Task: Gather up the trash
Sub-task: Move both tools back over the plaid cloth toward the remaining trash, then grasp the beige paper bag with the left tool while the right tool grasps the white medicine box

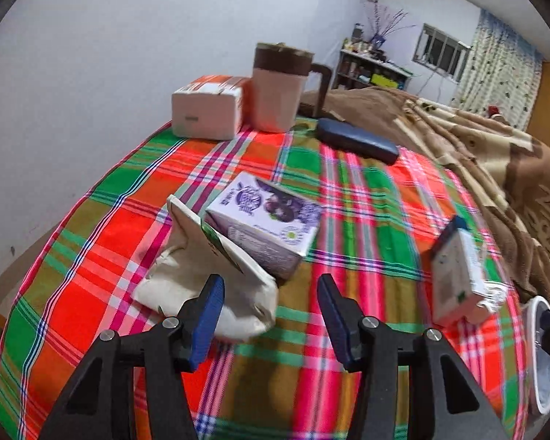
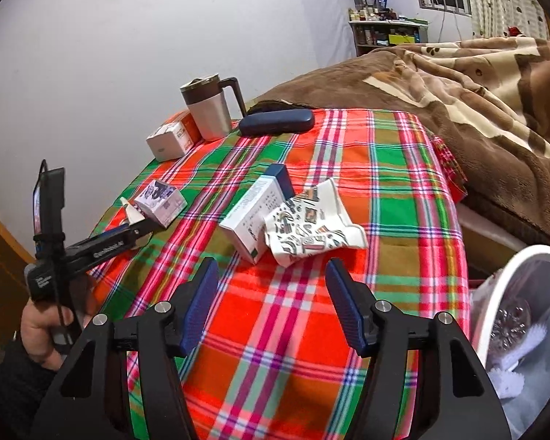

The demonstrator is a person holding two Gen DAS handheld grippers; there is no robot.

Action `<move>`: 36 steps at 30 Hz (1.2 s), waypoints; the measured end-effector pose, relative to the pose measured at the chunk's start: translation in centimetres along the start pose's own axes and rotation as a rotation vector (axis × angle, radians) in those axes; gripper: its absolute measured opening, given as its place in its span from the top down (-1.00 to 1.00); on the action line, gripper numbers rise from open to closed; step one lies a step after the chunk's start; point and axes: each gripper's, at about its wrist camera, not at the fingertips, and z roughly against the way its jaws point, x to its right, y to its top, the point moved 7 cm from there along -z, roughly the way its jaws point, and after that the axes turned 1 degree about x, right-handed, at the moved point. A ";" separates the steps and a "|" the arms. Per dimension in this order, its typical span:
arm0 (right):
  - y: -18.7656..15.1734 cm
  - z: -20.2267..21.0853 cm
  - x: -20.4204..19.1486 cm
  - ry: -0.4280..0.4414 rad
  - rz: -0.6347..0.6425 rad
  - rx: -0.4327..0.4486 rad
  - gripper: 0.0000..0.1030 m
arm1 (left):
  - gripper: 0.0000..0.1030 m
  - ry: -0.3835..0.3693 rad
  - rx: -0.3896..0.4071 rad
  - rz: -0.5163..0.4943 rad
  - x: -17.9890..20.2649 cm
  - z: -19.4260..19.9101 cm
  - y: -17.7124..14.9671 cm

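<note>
On the plaid tablecloth (image 1: 366, 201) a purple juice carton (image 1: 264, 223) lies on its side, leaning on a crumpled white pouch (image 1: 187, 282). My left gripper (image 1: 269, 293) hovers open just in front of them, its left finger over the pouch and nothing between the pads. In the right wrist view the left gripper (image 2: 141, 229) reaches the carton (image 2: 161, 201) from the left. A white box with a blue end (image 2: 253, 212) and a patterned wrapper (image 2: 311, 227) lie ahead of my open, empty right gripper (image 2: 271, 275). The same box (image 1: 454, 275) shows at the right in the left wrist view.
A white bin (image 2: 524, 267) with trash inside stands off the table's right edge. At the back stand a mug (image 2: 209, 106), an orange and white box (image 2: 172, 135) and a dark blue case (image 2: 275, 123). A brown blanket (image 2: 458, 91) borders the right.
</note>
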 end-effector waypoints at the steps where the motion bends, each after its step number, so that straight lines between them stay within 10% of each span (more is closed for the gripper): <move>1: 0.1 -0.2 -0.2 0.003 0.001 -0.001 -0.21 | -0.01 0.010 -0.002 0.006 -0.3 -0.3 0.0; 10: 0.8 -2.5 -2.1 0.008 0.017 -0.018 -0.20 | 0.49 -0.025 0.004 0.043 -1.9 0.5 -0.4; 36: 1.1 -5.1 -2.9 -0.070 0.004 -0.035 0.55 | 0.56 -0.121 0.048 0.042 -2.8 5.0 -2.0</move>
